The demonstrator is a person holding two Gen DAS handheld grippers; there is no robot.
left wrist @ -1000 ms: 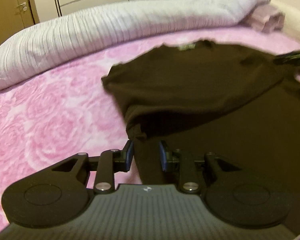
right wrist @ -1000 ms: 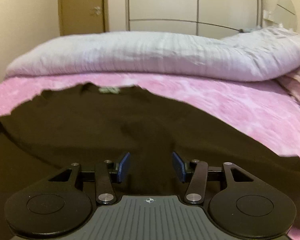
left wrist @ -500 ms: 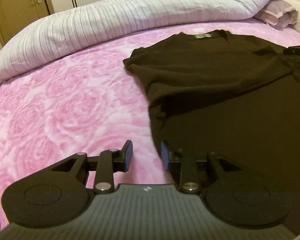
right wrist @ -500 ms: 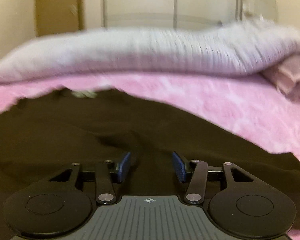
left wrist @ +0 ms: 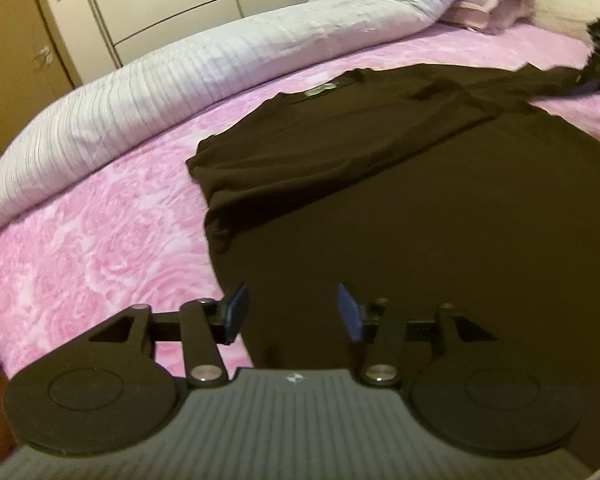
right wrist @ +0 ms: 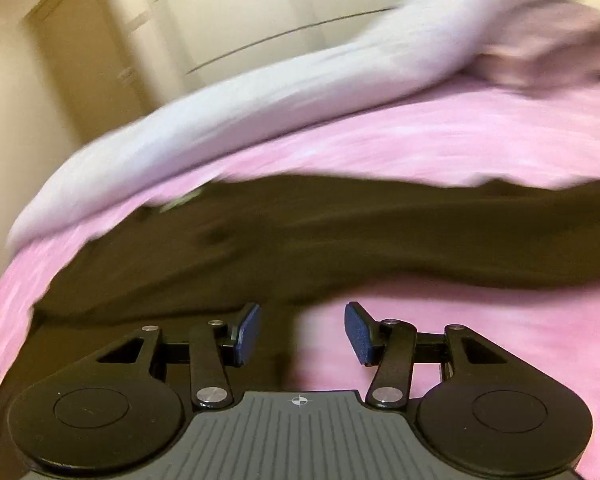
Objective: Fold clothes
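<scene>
The dark shirt (left wrist: 400,184) lies spread on the pink bed (left wrist: 92,232), one sleeve already folded in. Left tool (left wrist: 290,312): its jaws have just been opening and stand released above the hem, gripping nothing. Right tool (right wrist: 302,334): also released, empty, and swung off the cloth toward the outstretched sleeve, likely the next fold.

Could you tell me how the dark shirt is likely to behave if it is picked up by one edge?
The shirt would probably droop limply: it lies flat with soft creases at its sleeve. It looks thin, so likely light. On the plush pink blanket it may drag rather than slide.
</scene>
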